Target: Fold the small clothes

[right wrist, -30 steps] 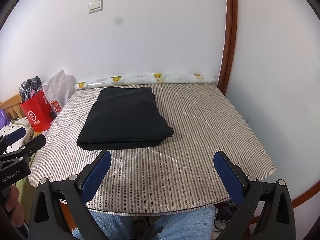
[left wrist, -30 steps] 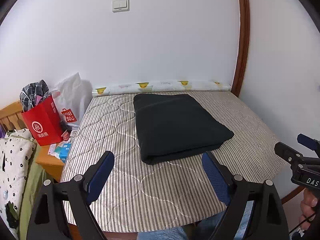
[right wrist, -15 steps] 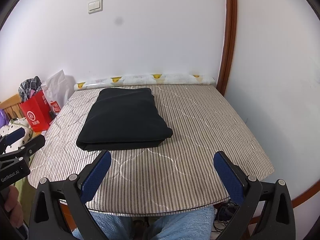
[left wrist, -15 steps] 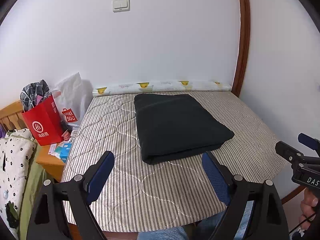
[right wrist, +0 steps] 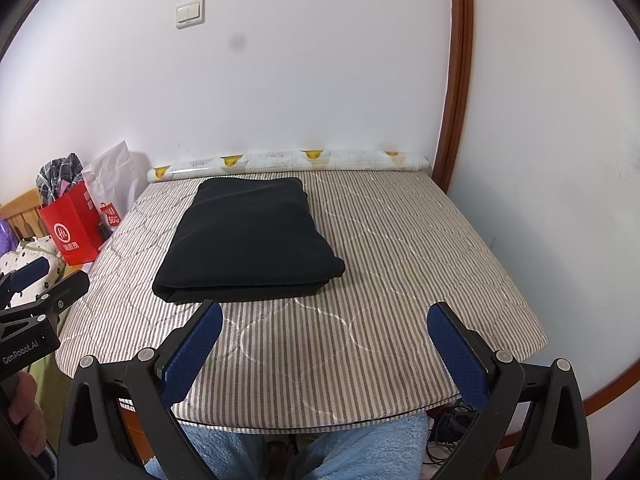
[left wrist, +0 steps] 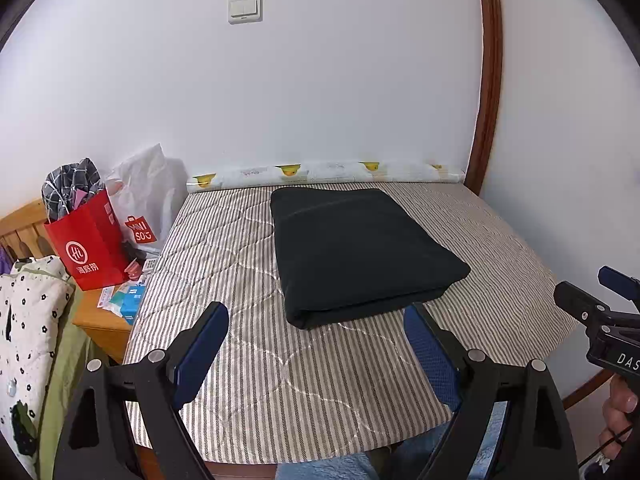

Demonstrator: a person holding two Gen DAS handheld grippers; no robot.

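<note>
A dark folded garment [left wrist: 356, 248] lies flat in a neat rectangle on the striped quilted table top [left wrist: 256, 380]; it also shows in the right wrist view [right wrist: 248, 240]. My left gripper [left wrist: 316, 344] is open and empty, held near the front edge just short of the garment's near fold. My right gripper [right wrist: 324, 344] is open and empty over the front edge, to the right of the garment. Each gripper shows at the edge of the other's view: the right one [left wrist: 600, 320] and the left one [right wrist: 36, 300].
A rolled duck-print cloth [left wrist: 324, 172] lies along the back wall. Left of the table stand a red paper bag [left wrist: 88, 248] and a white plastic bag [left wrist: 148, 200] on a wooden cabinet [left wrist: 100, 320]. A wooden door frame [right wrist: 456, 80] rises at the back right.
Nothing has visibly moved apart from a very slight drift of both views.
</note>
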